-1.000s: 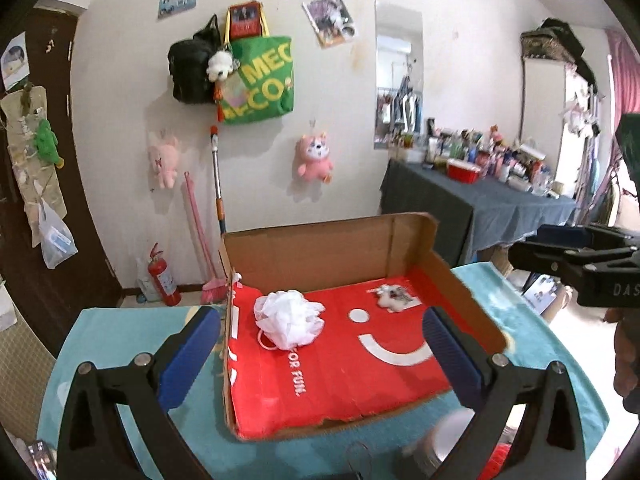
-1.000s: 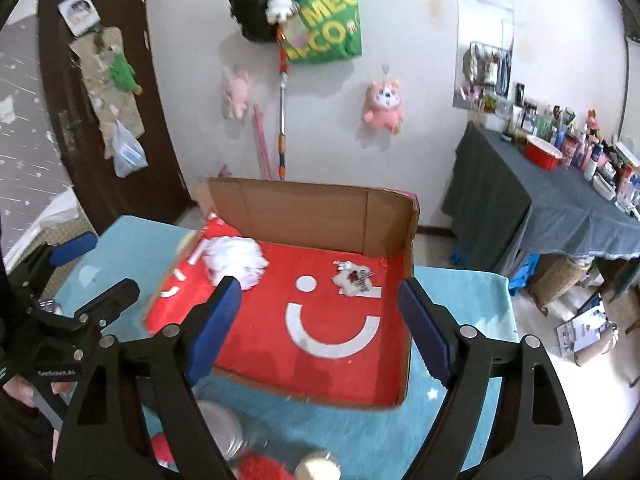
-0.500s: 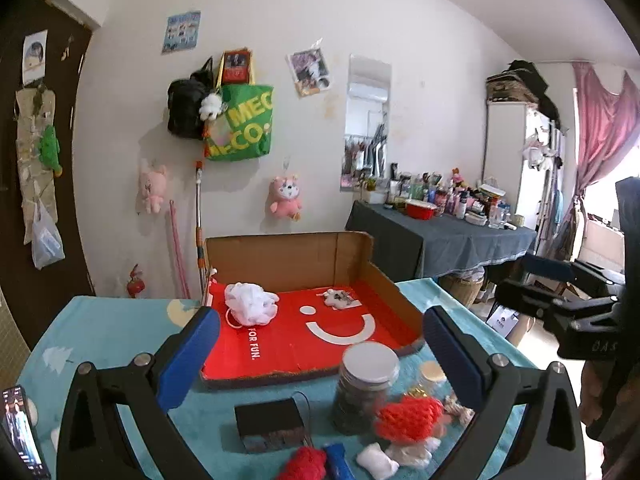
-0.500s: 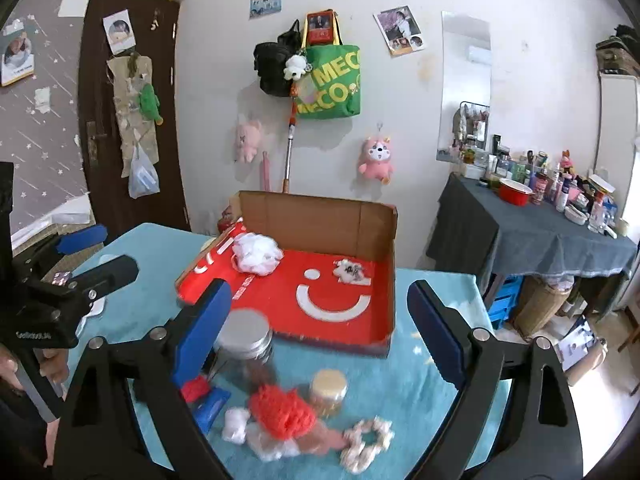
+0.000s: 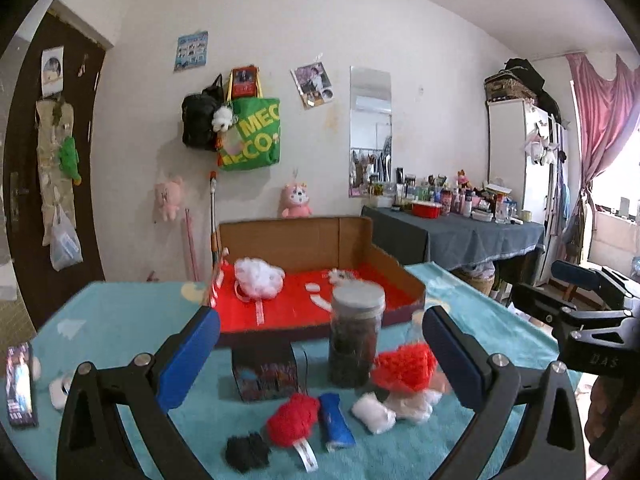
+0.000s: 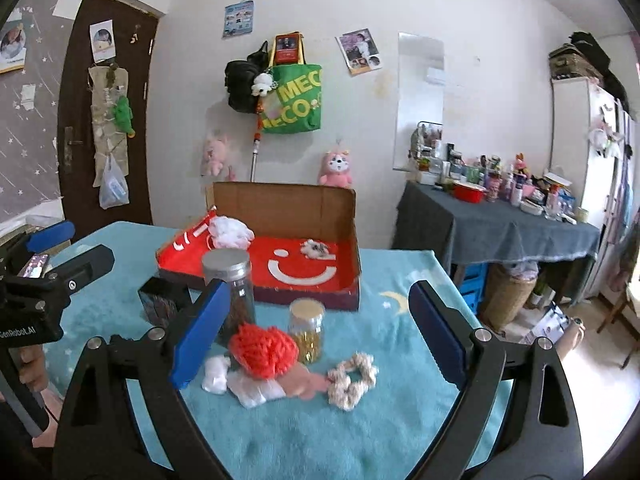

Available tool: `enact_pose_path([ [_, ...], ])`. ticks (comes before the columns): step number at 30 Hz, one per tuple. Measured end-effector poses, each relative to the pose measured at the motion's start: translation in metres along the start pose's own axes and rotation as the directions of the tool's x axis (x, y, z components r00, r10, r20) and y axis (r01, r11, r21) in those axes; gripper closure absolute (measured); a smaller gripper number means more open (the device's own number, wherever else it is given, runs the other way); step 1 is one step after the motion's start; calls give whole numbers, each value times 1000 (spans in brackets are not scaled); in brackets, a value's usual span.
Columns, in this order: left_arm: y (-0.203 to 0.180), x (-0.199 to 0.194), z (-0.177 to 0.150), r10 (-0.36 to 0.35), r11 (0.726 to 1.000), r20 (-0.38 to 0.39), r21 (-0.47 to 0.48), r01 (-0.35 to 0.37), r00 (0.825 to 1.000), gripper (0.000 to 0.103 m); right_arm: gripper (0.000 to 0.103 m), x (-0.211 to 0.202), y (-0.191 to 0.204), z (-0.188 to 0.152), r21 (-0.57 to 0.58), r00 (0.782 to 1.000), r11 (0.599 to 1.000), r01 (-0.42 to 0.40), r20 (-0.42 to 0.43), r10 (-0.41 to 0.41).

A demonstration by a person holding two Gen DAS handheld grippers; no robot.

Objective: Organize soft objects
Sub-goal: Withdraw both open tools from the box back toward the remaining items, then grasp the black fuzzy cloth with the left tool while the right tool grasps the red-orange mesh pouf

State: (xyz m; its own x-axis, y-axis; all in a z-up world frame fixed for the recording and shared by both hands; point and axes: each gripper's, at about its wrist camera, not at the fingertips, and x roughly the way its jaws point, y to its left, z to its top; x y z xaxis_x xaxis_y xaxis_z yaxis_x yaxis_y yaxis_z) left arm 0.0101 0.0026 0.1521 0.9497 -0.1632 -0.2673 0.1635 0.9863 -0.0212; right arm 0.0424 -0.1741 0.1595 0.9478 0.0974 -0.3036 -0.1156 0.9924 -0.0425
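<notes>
A red-lined cardboard box (image 5: pixel 404 272) (image 6: pixel 352 248) stands on the teal table and holds a white mesh pouf (image 5: pixel 258 276) (image 6: pixel 230 232) and a small white plush (image 6: pixel 316 249). In front of it lie a red knit doll (image 5: pixel 404 366) (image 6: pixel 264 350), a red pompom (image 5: pixel 292 420), a black pompom (image 5: pixel 246 452), a white soft piece (image 5: pixel 374 418) and a cream scrunchie (image 6: pixel 352 380). My left gripper (image 5: pixel 320 360) is open and empty above the near pile. My right gripper (image 6: pixel 316 332) is open and empty, with the doll between its fingers' lines.
A tall dark jar (image 5: pixel 356 336) (image 6: pixel 232 284), a small gold-lidded jar (image 6: pixel 306 330), a dark box (image 5: pixel 264 372), a blue tube (image 5: pixel 336 420) and a phone (image 5: pixel 20 384) sit on the table. A cluttered grey side table (image 6: pixel 500 232) stands to the right.
Both grippers have drawn back from over the box and lowered. The jars and the pile of soft things in front of the box have come into view.
</notes>
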Motion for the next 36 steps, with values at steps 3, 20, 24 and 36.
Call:
enact_pose_path([
  [3,0,6,-21,1,1000,-43,-15,-2,999,0,11,1,3,-17,4,1000,1000,12,-12,-12],
  [20,8,52,-95,45,999,-239,-19,-51,970,0,11,51,14,-92,19,983,998,62,-175,-57],
  [24,12,56,-98,48,998,-264,-23,-56,963,0,11,58,18,-100,10,979,998,56,-199,-53],
  [36,28,58,-91,38,998,-312,-34,-51,949,0,11,77,15,-98,38,968,999,7,-252,3],
])
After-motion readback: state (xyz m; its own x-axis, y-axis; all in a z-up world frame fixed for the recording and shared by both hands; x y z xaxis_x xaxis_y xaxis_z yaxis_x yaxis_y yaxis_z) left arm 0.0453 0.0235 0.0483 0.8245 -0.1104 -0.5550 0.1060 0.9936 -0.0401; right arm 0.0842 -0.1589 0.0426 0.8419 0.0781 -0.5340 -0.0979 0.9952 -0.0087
